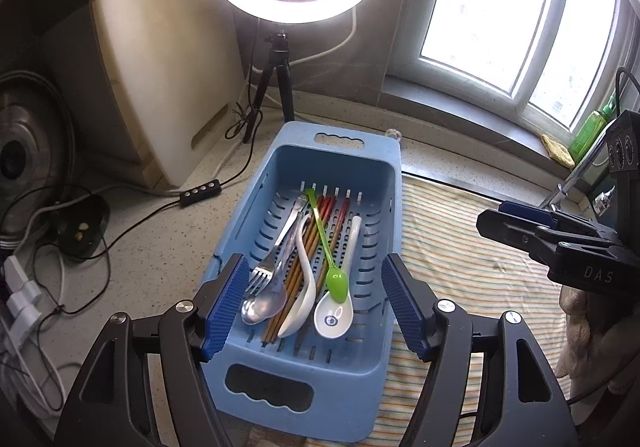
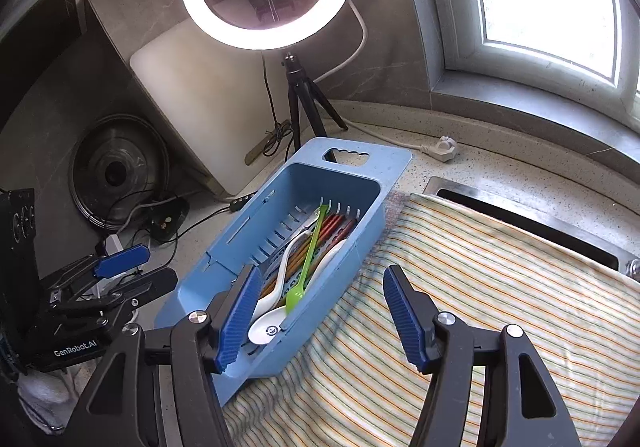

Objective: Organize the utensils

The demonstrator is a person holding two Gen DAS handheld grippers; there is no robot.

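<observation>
Left gripper [image 1: 314, 301]: my jaws wide, nothing between them.
Right gripper [image 2: 316, 311]: my jaws wide, empty.
Blue basket [image 1: 384, 183]: counter's middle, overlapping striped cloth's [image 2: 480, 267] edge.
Utensils [image 1: 304, 267]: inside basket.

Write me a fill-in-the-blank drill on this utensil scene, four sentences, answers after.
1. The utensils lie in a ____ plastic basket.
2. The long thin plastic spoon is ____.
3. The left gripper and the right gripper are both ____.
4. The basket's right edge rests on a ____ cloth.

Answers: blue; green; open; striped
</observation>
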